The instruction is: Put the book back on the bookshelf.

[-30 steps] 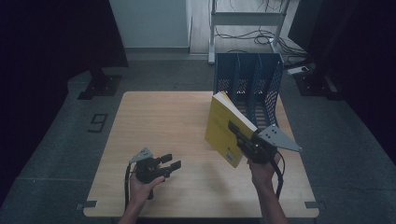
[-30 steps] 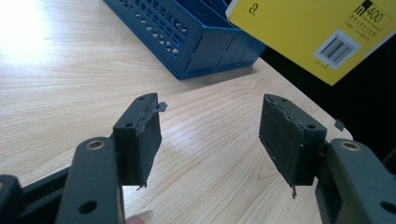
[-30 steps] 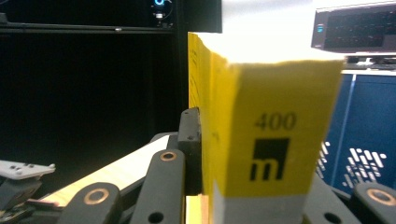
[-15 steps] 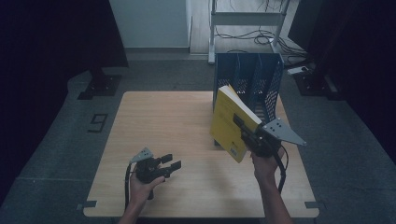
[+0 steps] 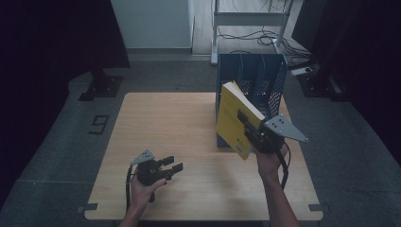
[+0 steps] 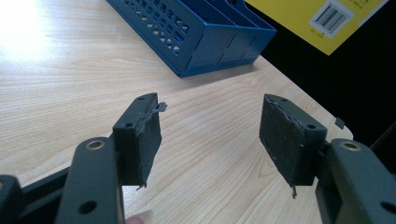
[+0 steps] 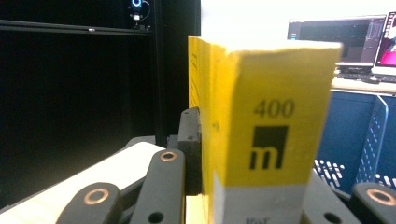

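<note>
Fingers point(image 7: 190, 154) grip yellow book point(image 5: 235, 120) over wooden table point(image 5: 189, 118), left gripper point(image 5: 169, 166) wide, grey floor point(image 5: 56, 156)

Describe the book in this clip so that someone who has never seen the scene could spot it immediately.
Start at the wooden table and go to the blue file rack on its far right side. Just in front of the rack, the right gripper holds a thick book above the table, tilted. Its bright yellow cover makes it the only yellow thing among the wood, blue and black.
</note>
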